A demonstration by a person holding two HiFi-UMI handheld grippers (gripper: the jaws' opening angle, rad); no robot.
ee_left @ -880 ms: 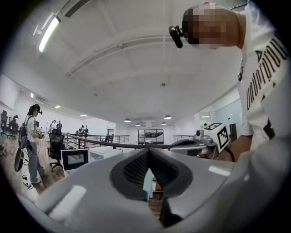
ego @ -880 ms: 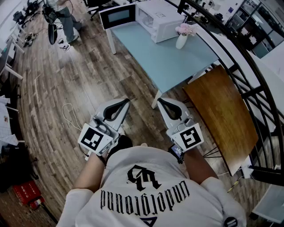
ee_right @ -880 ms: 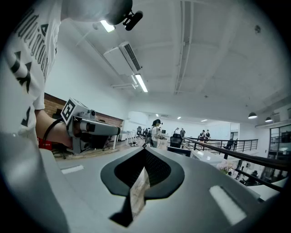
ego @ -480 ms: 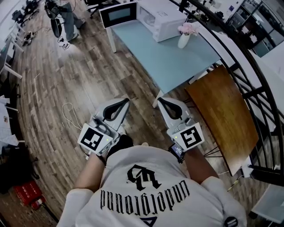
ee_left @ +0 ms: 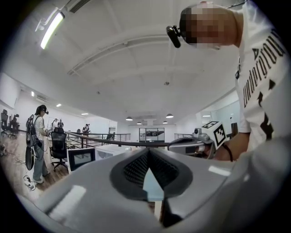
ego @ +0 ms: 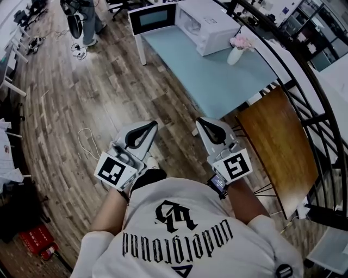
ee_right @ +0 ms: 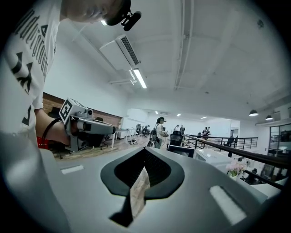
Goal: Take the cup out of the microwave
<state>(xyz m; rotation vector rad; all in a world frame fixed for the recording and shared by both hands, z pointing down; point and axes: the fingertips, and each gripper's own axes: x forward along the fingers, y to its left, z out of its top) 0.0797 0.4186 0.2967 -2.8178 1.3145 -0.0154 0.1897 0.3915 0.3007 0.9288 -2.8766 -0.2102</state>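
The white microwave point(ego: 209, 24) stands at the far end of the pale blue table point(ego: 212, 76), its dark-windowed door point(ego: 152, 18) swung open to the left. No cup shows in any view; the oven's inside is hidden. My left gripper point(ego: 154, 124) and right gripper point(ego: 199, 120) are held level side by side in front of my chest, over the wooden floor and short of the table's near corner. Both are shut and hold nothing. In the left gripper view its tips point(ee_left: 148, 151) meet, with the door point(ee_left: 81, 158) beyond. The right gripper point(ee_right: 145, 149) points towards the microwave point(ee_right: 213, 157).
A white vase with pink flowers point(ego: 238, 49) stands on the table beside the microwave. A brown wooden top point(ego: 277, 146) sits right of my right gripper, with a black railing point(ego: 304, 92) behind it. A person point(ego: 81, 16) stands far off; a white cable point(ego: 84, 141) lies on the floor.
The table, microwave and vase have slid a little to the right in the head view. Both grippers keep their pose, shut and level.
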